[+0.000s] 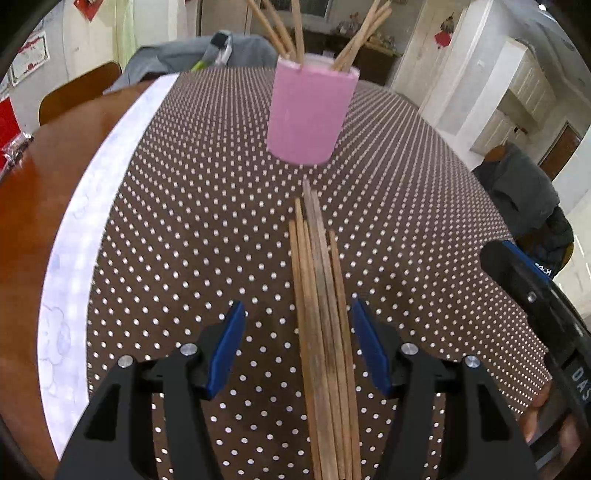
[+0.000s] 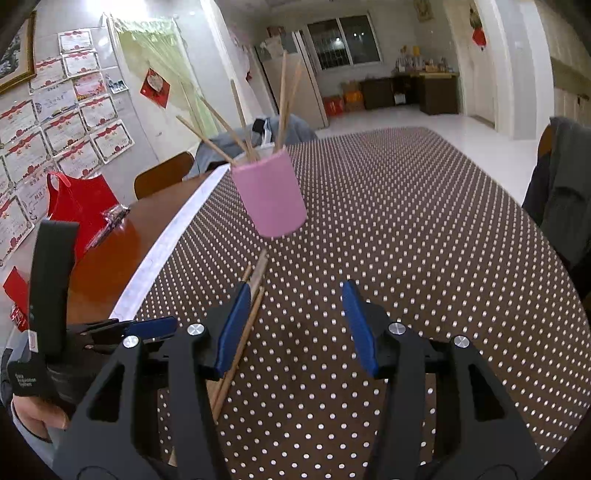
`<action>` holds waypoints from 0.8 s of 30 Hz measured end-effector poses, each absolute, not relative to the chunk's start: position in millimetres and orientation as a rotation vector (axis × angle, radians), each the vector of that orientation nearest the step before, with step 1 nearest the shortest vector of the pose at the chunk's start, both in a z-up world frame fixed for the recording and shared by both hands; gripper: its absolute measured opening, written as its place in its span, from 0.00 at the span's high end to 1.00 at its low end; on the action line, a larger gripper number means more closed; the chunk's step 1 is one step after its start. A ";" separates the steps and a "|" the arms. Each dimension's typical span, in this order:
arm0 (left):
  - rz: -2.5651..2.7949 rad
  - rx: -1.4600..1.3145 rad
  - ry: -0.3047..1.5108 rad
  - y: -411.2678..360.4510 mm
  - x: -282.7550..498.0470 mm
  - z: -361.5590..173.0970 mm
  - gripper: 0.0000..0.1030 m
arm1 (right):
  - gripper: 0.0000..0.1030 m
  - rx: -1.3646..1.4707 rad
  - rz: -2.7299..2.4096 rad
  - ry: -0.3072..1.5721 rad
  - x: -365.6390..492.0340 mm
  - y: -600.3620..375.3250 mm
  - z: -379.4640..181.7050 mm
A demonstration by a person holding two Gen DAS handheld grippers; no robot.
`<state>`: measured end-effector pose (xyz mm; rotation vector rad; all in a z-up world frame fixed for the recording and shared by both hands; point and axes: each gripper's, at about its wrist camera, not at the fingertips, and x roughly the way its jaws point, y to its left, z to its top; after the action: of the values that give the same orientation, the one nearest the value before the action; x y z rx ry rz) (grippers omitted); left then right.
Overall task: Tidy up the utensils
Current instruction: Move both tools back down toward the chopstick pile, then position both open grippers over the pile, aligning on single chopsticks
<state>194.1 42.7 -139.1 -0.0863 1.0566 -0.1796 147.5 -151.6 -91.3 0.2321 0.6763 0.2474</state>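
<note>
I hold my left hand-held gripper (image 1: 297, 345) over a bunch of wooden chopsticks (image 1: 323, 314) lying flat on the desk (image 1: 184, 221). Its blue pads are spread wide, and the chopsticks lie between them, nearer the right pad, but I cannot tell if that pad touches them. My right hand-held gripper (image 2: 295, 325) is open too, with nothing between its pads. The chopsticks lie just to its left. A pink cup (image 1: 310, 114) stands on the dotted brown cloth (image 1: 424, 221), just past the tips of the flat chopsticks. More chopsticks (image 1: 291, 29) stick up out of the cup.
</note>
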 end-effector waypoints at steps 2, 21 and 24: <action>-0.187 -0.094 1.089 42.5 197.7 -145.6 0.42 | 0.50 0.235 0.248 0.693 148.2 -153.2 -95.3; -0.163 -0.139 1.121 62.4 211.2 -154.3 0.84 | 0.49 0.225 0.263 0.755 158.8 -142.0 -107.8; -0.157 -0.154 1.121 66.9 209.4 -153.4 0.89 | 0.49 0.209 0.271 0.775 162.4 -136.7 -108.9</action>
<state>209.4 66.9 -153.4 -0.1543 1.1214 -0.1574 162.4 -136.7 -108.9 0.2087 0.7752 0.2711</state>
